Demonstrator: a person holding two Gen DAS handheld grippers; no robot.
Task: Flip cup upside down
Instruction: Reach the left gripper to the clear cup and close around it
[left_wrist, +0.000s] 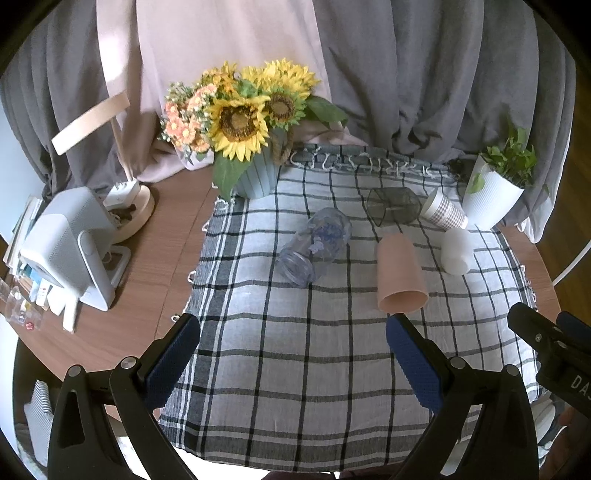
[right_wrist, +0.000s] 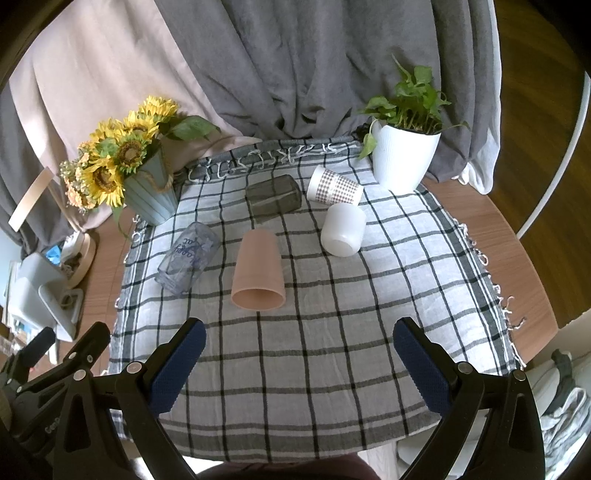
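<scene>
left tongs (left_wrist: 293, 350) wide, empty | right tongs (right_wrist: 299, 354) wide, empty | pink cup (right_wrist: 258, 271) lying frame-centre; judged light, stiff, gripped mid-wall

The clear cup (right_wrist: 188, 258) reads "happy" (second word illegible).

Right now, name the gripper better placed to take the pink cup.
Probably right: the pink cup lies centred ahead of the open right gripper; for the open left gripper it sits off to one side.
</scene>
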